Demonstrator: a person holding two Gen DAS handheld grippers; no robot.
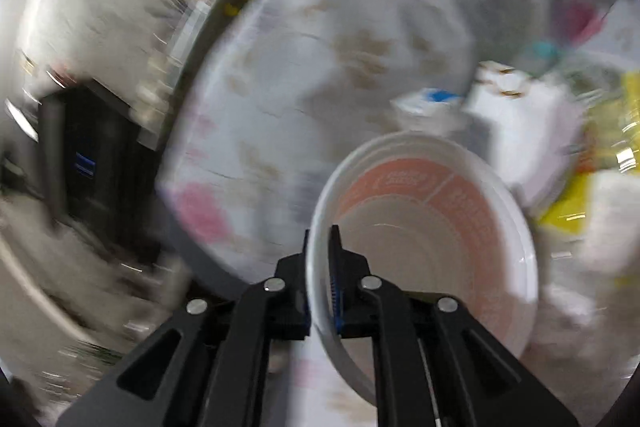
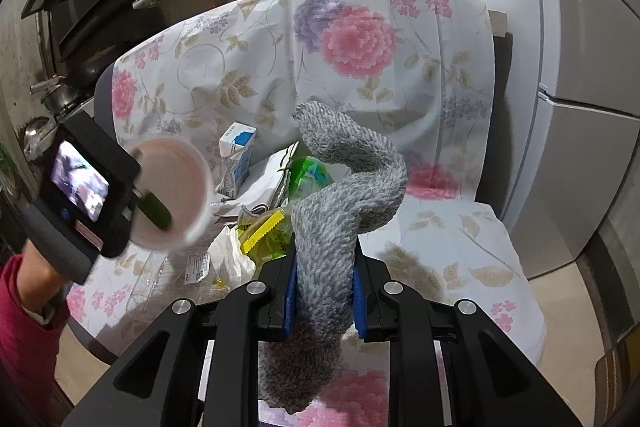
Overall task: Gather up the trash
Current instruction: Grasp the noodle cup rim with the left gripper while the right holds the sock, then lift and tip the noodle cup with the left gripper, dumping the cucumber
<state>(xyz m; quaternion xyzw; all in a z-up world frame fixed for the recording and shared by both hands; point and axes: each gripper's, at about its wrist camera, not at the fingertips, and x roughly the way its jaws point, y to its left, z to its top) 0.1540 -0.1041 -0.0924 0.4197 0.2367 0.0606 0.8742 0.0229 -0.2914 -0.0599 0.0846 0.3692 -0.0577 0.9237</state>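
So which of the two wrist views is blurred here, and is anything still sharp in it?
Left wrist view: heavy motion smear across the floral cloth and trash; only the left tongs and the held white cup stay fairly crisp. Right wrist view: sharp overall, grey towel clear, strong fisheye bending at the edges.

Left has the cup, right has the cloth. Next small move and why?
Probably carry the paper cup, pinched by its rim in the left gripper, clear of the table; no bin shows. The trash pile remains, and the right gripper is shut on the gray cloth.
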